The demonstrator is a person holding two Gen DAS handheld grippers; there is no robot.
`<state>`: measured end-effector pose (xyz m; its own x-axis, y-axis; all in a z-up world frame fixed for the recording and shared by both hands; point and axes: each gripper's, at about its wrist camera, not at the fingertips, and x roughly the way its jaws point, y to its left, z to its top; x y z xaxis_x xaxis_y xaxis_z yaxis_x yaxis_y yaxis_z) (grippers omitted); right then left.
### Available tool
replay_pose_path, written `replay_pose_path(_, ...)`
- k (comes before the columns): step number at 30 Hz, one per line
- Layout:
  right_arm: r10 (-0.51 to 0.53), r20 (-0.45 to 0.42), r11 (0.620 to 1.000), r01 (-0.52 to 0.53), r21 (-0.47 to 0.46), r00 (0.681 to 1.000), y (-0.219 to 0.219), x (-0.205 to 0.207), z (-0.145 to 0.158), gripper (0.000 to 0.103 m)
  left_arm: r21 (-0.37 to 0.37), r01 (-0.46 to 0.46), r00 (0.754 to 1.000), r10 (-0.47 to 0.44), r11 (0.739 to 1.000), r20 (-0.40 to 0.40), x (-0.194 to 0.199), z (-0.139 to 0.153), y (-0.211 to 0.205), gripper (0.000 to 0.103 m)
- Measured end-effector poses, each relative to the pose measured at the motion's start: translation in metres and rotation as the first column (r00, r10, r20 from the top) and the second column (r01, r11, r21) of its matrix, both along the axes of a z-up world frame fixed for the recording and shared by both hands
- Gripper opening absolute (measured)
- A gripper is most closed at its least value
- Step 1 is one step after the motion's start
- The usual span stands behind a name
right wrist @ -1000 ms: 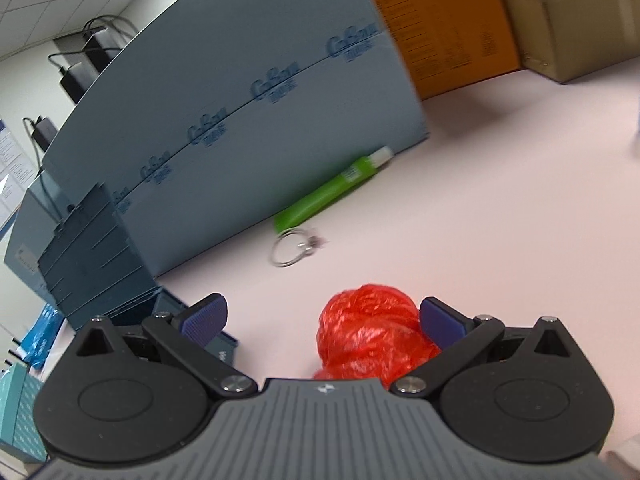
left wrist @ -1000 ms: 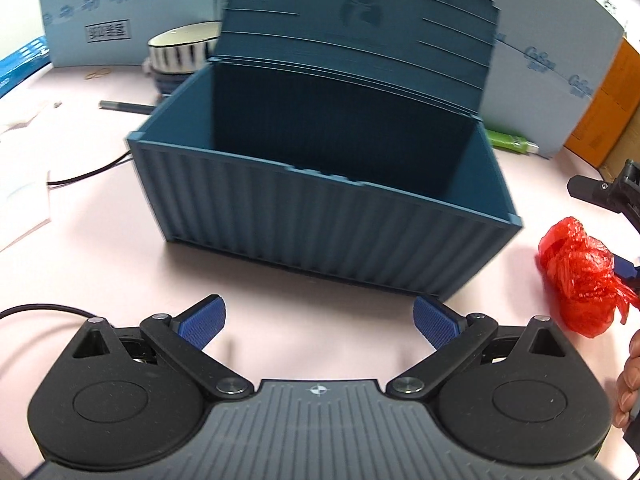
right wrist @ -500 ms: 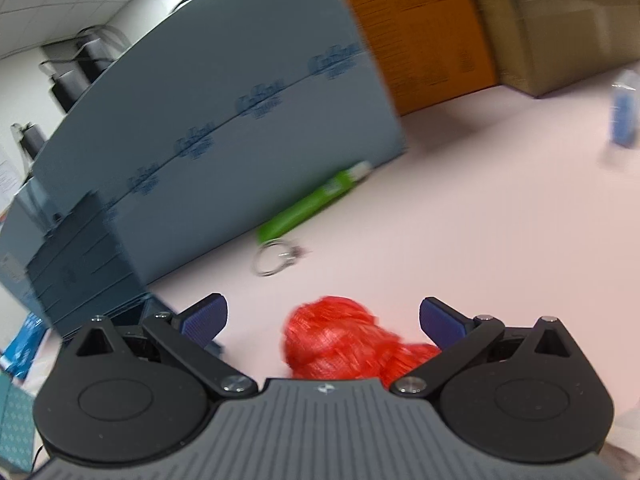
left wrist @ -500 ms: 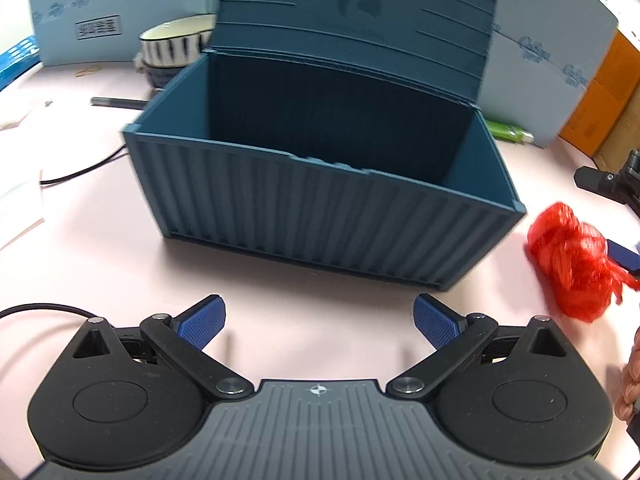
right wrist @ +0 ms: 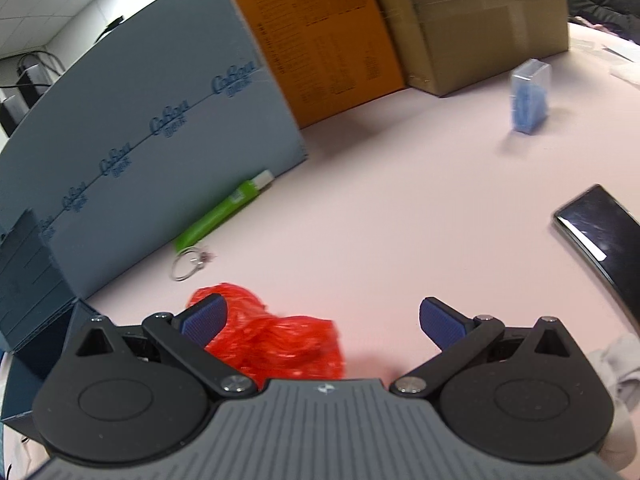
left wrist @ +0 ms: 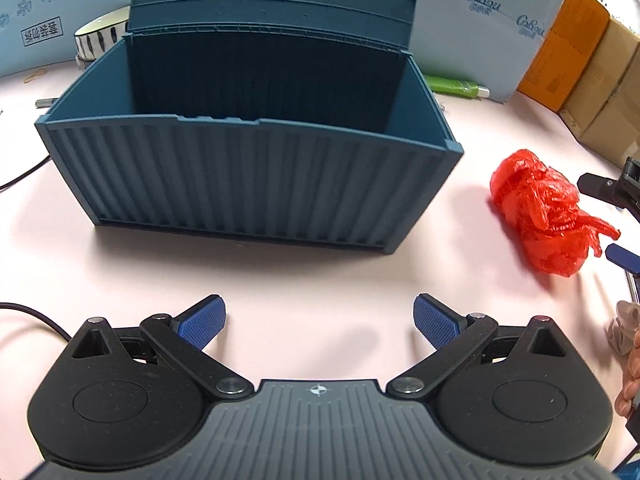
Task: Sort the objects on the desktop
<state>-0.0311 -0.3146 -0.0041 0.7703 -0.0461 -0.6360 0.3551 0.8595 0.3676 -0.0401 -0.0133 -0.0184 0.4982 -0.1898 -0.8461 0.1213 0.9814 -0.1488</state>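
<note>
The red bag [right wrist: 280, 344] has apparently slipped from the spread right gripper [right wrist: 322, 318].

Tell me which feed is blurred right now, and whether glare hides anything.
Right wrist: motion-blurred; the blue packet and green tube smear, and the phone shows a glare streak. Left wrist: mostly sharp, fisheye-bent; only the red bag smears slightly.

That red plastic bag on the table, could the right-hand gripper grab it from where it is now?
Probably yes. The right gripper is open, and the red plastic bag already lies partly between its fingers on the table, with nothing in the way.
</note>
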Motion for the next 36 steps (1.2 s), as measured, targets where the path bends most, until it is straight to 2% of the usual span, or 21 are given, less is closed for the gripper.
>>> replay_pose_path(6,-0.011,-0.044,1.0,0.011,-0.011,0.999,0.0,0.003,-0.006,0.103,0.002,-0.027,1.0,0.027,1.0,0.001,-0.001,0.0,0.005,0.101)
replay_pose_path(17,0.142,-0.024,0.99,-0.142,0.003,0.99,0.033,0.025,0.002,0.103,0.005,-0.111,0.994,0.111,0.994,0.019,-0.006,0.004,0.027,0.101)
replay_pose_path(22,0.176,-0.005,0.984,-0.176,0.01,0.984,0.04,0.025,0.008,0.103,0.005,-0.114,0.993,0.114,0.993,0.021,-0.007,0.005,0.033,0.101)
replay_pose_path(28,0.119,0.031,0.992,-0.118,-0.036,0.992,0.027,0.008,0.019,0.103,-0.002,-0.057,0.998,0.057,0.998,0.017,-0.008,0.004,0.023,0.101)
replay_pose_path(36,-0.065,0.045,0.993,0.069,-0.098,0.997,-0.014,-0.043,0.023,0.103,-0.015,0.105,0.994,-0.105,0.994,0.001,-0.008,0.003,-0.016,0.101)
